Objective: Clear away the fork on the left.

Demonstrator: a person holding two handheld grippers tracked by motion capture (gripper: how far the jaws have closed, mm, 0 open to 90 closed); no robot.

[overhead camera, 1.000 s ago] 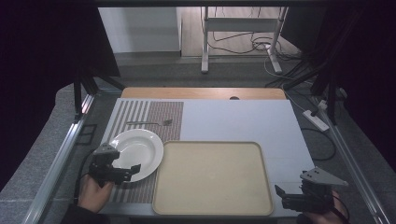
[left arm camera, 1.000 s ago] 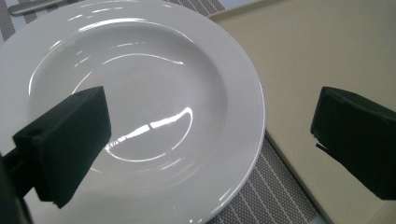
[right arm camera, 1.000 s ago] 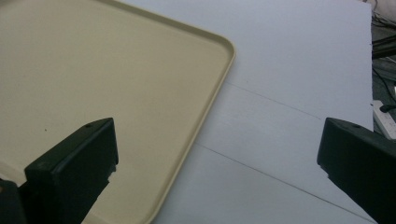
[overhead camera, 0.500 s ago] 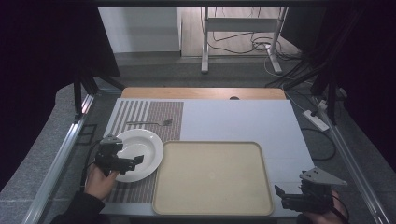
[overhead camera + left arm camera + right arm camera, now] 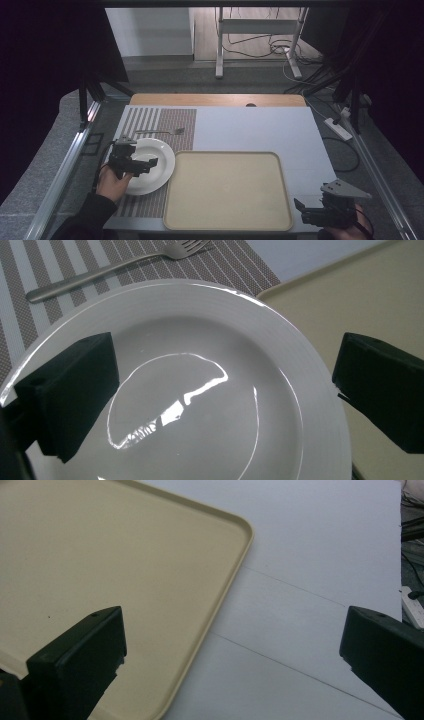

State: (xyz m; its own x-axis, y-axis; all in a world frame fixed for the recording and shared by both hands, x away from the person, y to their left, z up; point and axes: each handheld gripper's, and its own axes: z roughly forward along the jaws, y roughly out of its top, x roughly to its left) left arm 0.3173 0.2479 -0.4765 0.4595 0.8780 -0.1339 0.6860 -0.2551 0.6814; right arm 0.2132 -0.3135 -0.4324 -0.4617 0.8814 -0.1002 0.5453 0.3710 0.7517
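Observation:
A white round plate (image 5: 152, 167) (image 5: 210, 390) lies on a striped placemat (image 5: 165, 125) at the table's left. Over the plate's left part hovers my left gripper (image 5: 149, 165) (image 5: 225, 400), open, its jaws spread wide above the plate's bowl with nothing between them. A metal fork (image 5: 159, 132) (image 5: 115, 266) lies on the mat just behind the plate. A beige tray (image 5: 227, 190) (image 5: 100, 545) lies empty in the middle. At the front right corner my right gripper (image 5: 306, 212) (image 5: 235, 655) stands open, over the tray's right rim and the white tabletop.
The white tabletop (image 5: 260, 130) stretches behind and right of the tray. Metal rails (image 5: 75, 150) run along both sides of the table. A power strip (image 5: 338, 128) and cables lie on the floor at the right.
My left gripper has moved forward and slightly right, from the plate's near left edge to over the plate. The right gripper has stayed put.

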